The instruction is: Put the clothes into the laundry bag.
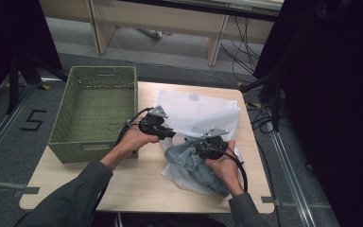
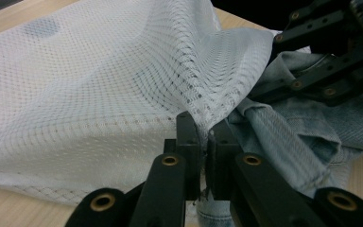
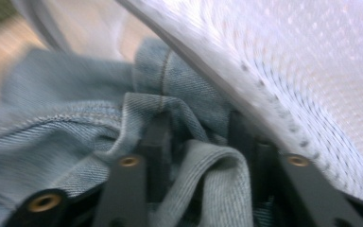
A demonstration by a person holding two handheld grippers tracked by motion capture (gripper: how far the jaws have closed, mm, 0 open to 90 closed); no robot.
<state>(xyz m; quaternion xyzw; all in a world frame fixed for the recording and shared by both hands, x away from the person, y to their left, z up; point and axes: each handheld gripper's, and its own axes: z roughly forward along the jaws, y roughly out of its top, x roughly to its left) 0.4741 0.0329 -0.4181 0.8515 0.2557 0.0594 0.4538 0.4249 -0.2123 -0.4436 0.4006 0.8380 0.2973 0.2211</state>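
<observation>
A white mesh laundry bag (image 1: 198, 111) lies on the wooden table (image 1: 137, 184), with a light blue denim garment (image 1: 189, 163) bunched at its open front edge. My left gripper (image 1: 172, 134) is shut on the bag's rim and holds that edge lifted; in the left gripper view its jaws (image 2: 203, 125) pinch the mesh (image 2: 99, 85) right beside the denim (image 2: 302, 142). My right gripper (image 1: 197, 147) is pushed into the denim under the raised mesh. In the right gripper view its jaws (image 3: 196, 127) stand apart with a loose denim fold (image 3: 217, 170) between them and mesh (image 3: 312, 71) overhead.
A green woven basket (image 1: 101, 71) stands on the table's left side, close to my left hand. Bare tabletop runs along the front edge. Beyond the table are desk legs, cables on the floor and dark curtains at the right.
</observation>
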